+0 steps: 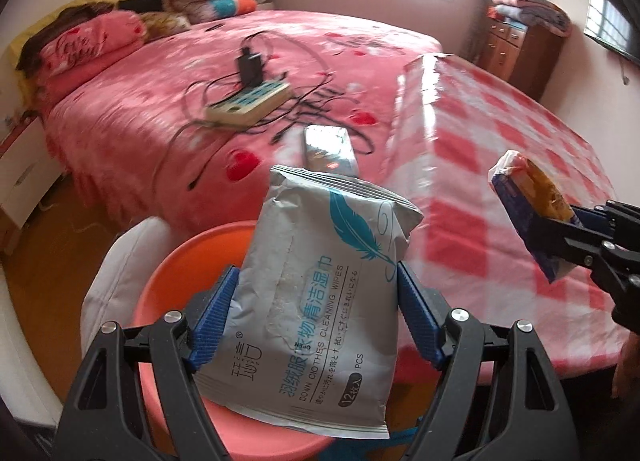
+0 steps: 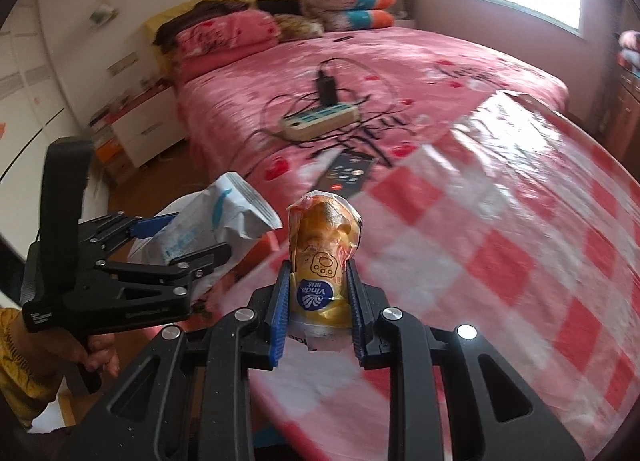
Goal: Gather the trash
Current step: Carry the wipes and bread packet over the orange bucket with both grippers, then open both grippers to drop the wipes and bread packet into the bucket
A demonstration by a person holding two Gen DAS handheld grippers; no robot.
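Note:
My left gripper (image 1: 316,281) is shut on a grey cleaning wipes pack (image 1: 320,293) with a teal feather print, held just above an orange-pink basin (image 1: 168,293) lined by a white bag (image 1: 120,269). My right gripper (image 2: 318,281) is shut on a yellow Vinda tissue pack (image 2: 324,257), held over the red-and-white checked table (image 2: 520,253). The right gripper with the tissue pack (image 1: 532,201) shows at the right of the left wrist view. The left gripper with the wipes pack (image 2: 216,221) shows at the left of the right wrist view.
A pink bed (image 1: 200,101) lies beyond, with a power strip and black charger (image 1: 248,101), tangled cables and a remote control (image 1: 328,149) on it. Pillows and rolled quilts sit at the head. A white nightstand (image 1: 20,173) stands left, a wooden cabinet (image 1: 516,49) by the window.

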